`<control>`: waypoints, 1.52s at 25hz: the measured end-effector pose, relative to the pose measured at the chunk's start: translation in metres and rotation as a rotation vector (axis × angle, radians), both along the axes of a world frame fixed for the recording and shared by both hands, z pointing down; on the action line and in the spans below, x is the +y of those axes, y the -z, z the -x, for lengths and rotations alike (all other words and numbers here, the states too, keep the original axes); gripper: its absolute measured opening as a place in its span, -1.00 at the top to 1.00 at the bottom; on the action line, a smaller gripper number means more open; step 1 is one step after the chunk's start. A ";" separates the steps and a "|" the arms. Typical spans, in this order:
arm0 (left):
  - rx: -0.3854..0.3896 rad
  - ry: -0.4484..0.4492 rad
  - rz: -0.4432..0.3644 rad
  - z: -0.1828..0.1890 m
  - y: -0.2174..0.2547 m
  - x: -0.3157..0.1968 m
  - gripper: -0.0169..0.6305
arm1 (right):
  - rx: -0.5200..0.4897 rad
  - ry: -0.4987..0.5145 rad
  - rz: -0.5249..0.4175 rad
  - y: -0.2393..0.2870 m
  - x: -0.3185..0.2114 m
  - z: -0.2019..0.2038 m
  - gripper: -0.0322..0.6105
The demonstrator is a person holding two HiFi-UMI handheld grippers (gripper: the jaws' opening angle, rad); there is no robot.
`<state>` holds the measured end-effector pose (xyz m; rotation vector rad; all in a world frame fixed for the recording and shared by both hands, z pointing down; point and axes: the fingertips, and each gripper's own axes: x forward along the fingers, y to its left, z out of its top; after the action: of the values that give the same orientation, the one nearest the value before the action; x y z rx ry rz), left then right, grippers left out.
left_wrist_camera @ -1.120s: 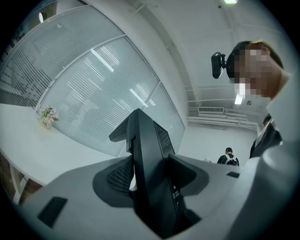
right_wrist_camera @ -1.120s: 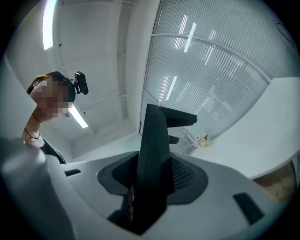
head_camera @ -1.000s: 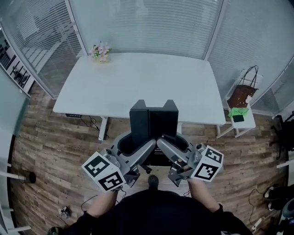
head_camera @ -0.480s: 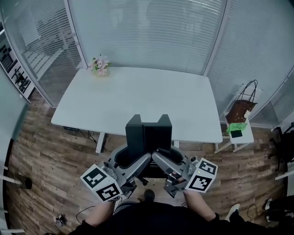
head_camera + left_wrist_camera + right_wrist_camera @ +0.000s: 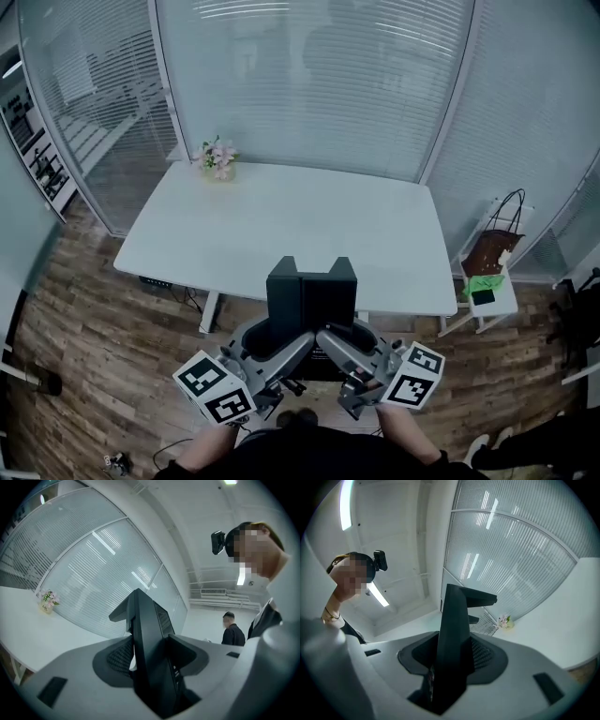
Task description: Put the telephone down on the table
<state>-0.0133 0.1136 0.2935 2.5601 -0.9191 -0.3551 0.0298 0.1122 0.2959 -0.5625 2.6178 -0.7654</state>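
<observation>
"Black plastic, boxy and notched on top. In the head view the telephone (image 5: pixel 311 289) hangs over the plank floor (image 5: pixel 84 309), short of the near edge of the white table (image 5: pixel 281 225)."

"And the claws?"

"The left claw (image 5: pixel 292 343) and right claw (image 5: pixel 336 343) meet under it from either side, both clamped on it. The table lies straight ahead of them, beyond the telephone, and neither hand is nearer."

"What about the left gripper view?"

"Smooth grey jaws are shut on the telephone's (image 5: pixel 151 653) lower part, with a ribbed pad (image 5: pixel 118 657) against one face. Its long axis stands upright, a slab seen edge-on. Flowers (image 5: pixel 47 601) sit far off on the table's corner."

"And the right gripper view?"

"Much the same. The telephone (image 5: pixel 452 644) is upright between the jaws, matte and hard-edged, with the ribbed pad (image 5: pixel 480 654) tight to it. A glass wall (image 5: pixel 511 550) with blinds is behind."

"So what's needed?"

"I'd judge it has to go forward over the tabletop, then down, before either claw lets go. The casing looks rigid and shouldn't flex."
</observation>
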 end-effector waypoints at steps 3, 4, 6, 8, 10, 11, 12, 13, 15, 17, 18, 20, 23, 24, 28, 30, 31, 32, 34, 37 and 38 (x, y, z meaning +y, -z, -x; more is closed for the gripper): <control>0.001 0.009 0.007 0.007 -0.001 -0.003 0.21 | 0.000 0.009 0.008 -0.001 -0.003 0.007 0.37; 0.001 0.011 0.008 0.007 -0.001 -0.003 0.21 | -0.001 0.012 0.009 -0.001 -0.003 0.007 0.37; -0.001 0.014 0.009 0.008 -0.001 -0.004 0.21 | -0.003 0.015 0.010 -0.001 -0.004 0.008 0.37; -0.003 0.012 0.006 0.010 0.001 -0.005 0.21 | -0.004 0.014 0.006 0.001 -0.005 0.010 0.37; -0.002 0.008 -0.001 0.009 0.003 -0.006 0.21 | -0.003 0.011 -0.002 0.003 -0.006 0.009 0.37; -0.001 0.006 -0.002 0.008 0.003 -0.006 0.21 | -0.003 0.009 -0.005 0.003 -0.007 0.008 0.37; -0.001 0.003 -0.002 0.006 0.002 -0.006 0.21 | -0.002 0.007 -0.005 0.003 -0.007 0.006 0.37; -0.001 0.000 0.000 0.004 0.001 -0.006 0.21 | -0.002 0.005 -0.003 0.002 -0.006 0.004 0.37; 0.000 -0.004 0.001 -0.002 0.000 -0.006 0.21 | -0.003 0.004 -0.002 0.001 -0.006 -0.001 0.37; 0.002 0.000 0.004 -0.008 -0.003 -0.008 0.20 | 0.000 0.008 0.000 -0.001 -0.008 -0.008 0.37; 0.002 0.003 0.006 -0.011 -0.004 -0.009 0.20 | 0.002 0.010 0.002 -0.002 -0.009 -0.011 0.37; 0.000 0.011 0.012 -0.016 -0.006 -0.011 0.20 | 0.000 0.017 0.009 -0.004 -0.011 -0.016 0.37; -0.006 0.025 0.023 -0.017 -0.008 -0.010 0.20 | -0.007 0.031 0.020 -0.007 -0.010 -0.016 0.37; -0.007 0.028 0.026 -0.016 -0.009 -0.010 0.20 | -0.008 0.035 0.022 -0.007 -0.011 -0.015 0.37; -0.009 0.040 0.025 -0.014 -0.010 -0.016 0.20 | -0.010 0.046 0.023 -0.009 -0.018 -0.014 0.37; -0.013 0.041 0.027 -0.014 -0.013 -0.023 0.20 | -0.015 0.044 0.027 -0.011 -0.024 -0.014 0.37; -0.016 0.038 0.030 -0.014 -0.014 -0.027 0.20 | -0.017 0.042 0.030 -0.013 -0.028 -0.014 0.37; -0.017 0.034 0.032 -0.014 -0.015 -0.031 0.20 | -0.018 0.038 0.032 -0.014 -0.031 -0.014 0.37; -0.017 0.026 0.034 -0.015 -0.016 -0.040 0.20 | -0.017 0.033 0.033 -0.015 -0.040 -0.014 0.37; -0.015 0.017 0.033 -0.014 -0.015 -0.056 0.20 | -0.015 0.024 0.031 -0.014 -0.057 -0.014 0.37; -0.015 0.015 0.032 -0.013 -0.014 -0.062 0.20 | -0.015 0.021 0.030 -0.013 -0.063 -0.012 0.37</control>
<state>-0.0006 0.0511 0.3076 2.5318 -0.9417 -0.3232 0.0422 0.0494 0.3094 -0.5363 2.6059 -0.8137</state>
